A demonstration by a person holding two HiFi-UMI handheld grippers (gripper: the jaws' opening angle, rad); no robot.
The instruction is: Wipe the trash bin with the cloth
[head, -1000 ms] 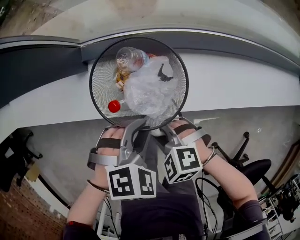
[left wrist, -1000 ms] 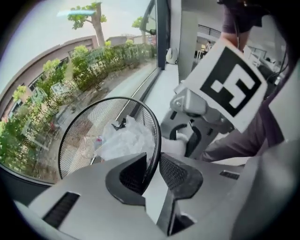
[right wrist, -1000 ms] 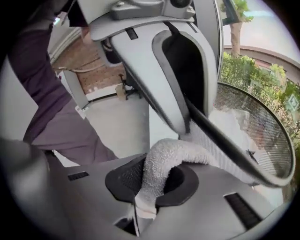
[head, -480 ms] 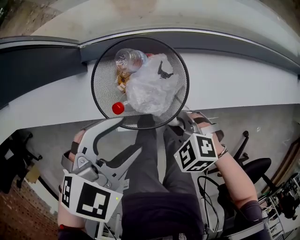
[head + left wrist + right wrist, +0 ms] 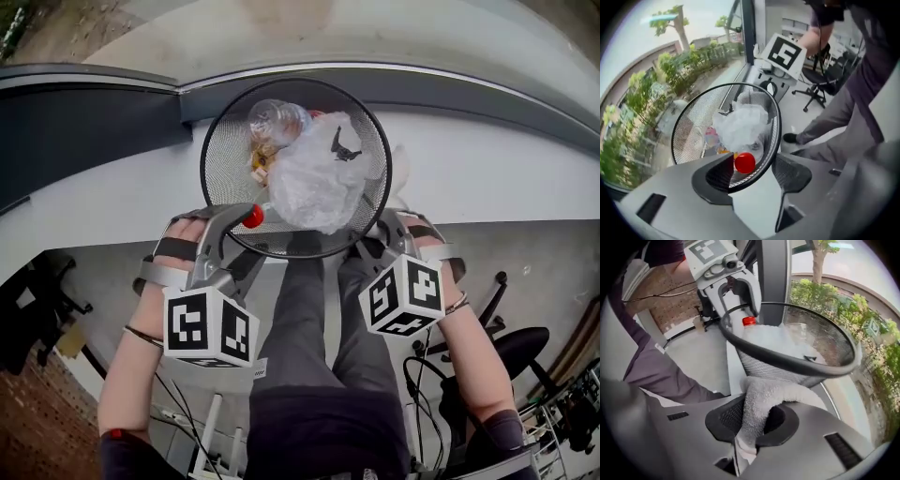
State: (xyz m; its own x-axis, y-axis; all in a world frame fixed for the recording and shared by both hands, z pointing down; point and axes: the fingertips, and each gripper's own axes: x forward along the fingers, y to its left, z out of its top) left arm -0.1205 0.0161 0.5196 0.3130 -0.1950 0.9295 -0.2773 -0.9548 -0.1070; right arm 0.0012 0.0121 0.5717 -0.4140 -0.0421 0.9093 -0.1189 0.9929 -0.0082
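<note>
Your left gripper (image 5: pixel 754 168) is opening, jaws straddling the trash bin (image 5: pixel 221 169) rim without gripping it. Your right gripper (image 5: pixel 754 420) clenches the cloth (image 5: pixel 761 392), pressed against the bin's outer mesh wall, opposite side.

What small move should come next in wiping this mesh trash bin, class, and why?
Probably close the left gripper on the rim of the trash bin to steady it: its jaws are opening with the rim between them, not gripping. The right gripper is shut on the cloth, which already seems to touch the outer mesh, ready to wipe.
</note>
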